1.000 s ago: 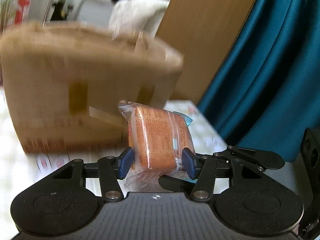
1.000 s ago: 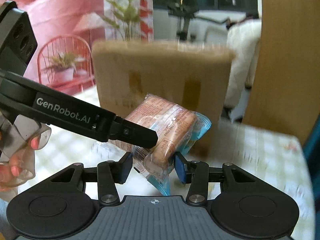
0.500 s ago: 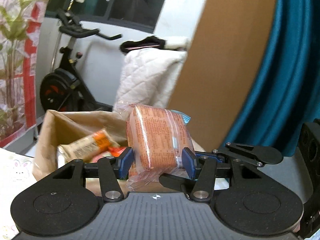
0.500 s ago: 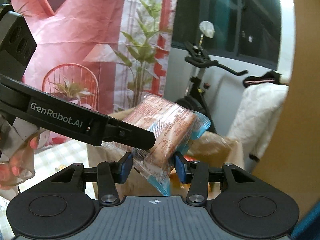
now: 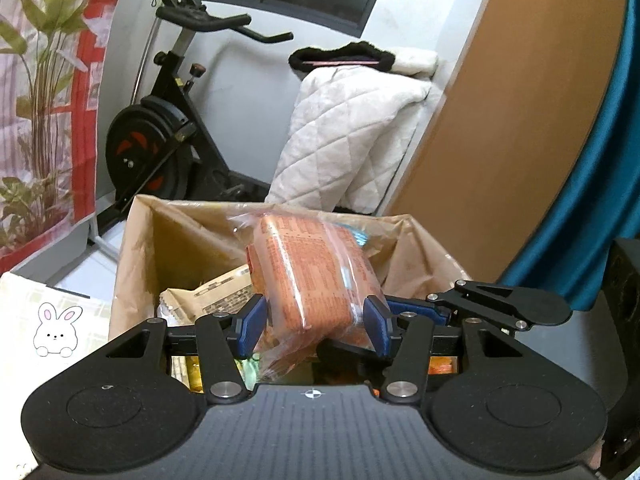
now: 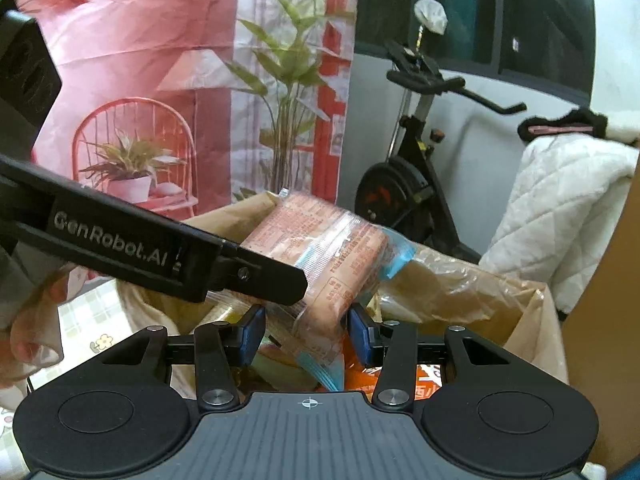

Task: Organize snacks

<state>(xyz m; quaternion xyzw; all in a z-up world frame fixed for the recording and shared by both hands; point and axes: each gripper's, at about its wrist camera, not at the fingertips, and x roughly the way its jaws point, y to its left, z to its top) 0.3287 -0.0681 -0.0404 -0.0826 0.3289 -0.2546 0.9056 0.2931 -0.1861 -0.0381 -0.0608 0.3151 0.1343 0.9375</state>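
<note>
We held our left gripper point(image 5: 314, 326) and right gripper point(image 6: 306, 334) each clamped by blue pads on an orange, crinkly clear-wrapped snack pack point(image 5: 316, 276) point(image 6: 328, 252), both packs standing up between the jaws above the open, paper-lined cardboard box point(image 5: 132, 264) of snacks just beyond.

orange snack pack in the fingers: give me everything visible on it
The orange snack pack is a block-shaped bar sealed in clear crinkly film, with small printed text on its orange face and a light blue crimped end. Both grippers hold it: the left gripper clamps its sides, and the right gripper grips its lower part. It tilts away from the cameras, raised over the open cardboard box, which already holds other snacks.
</note>
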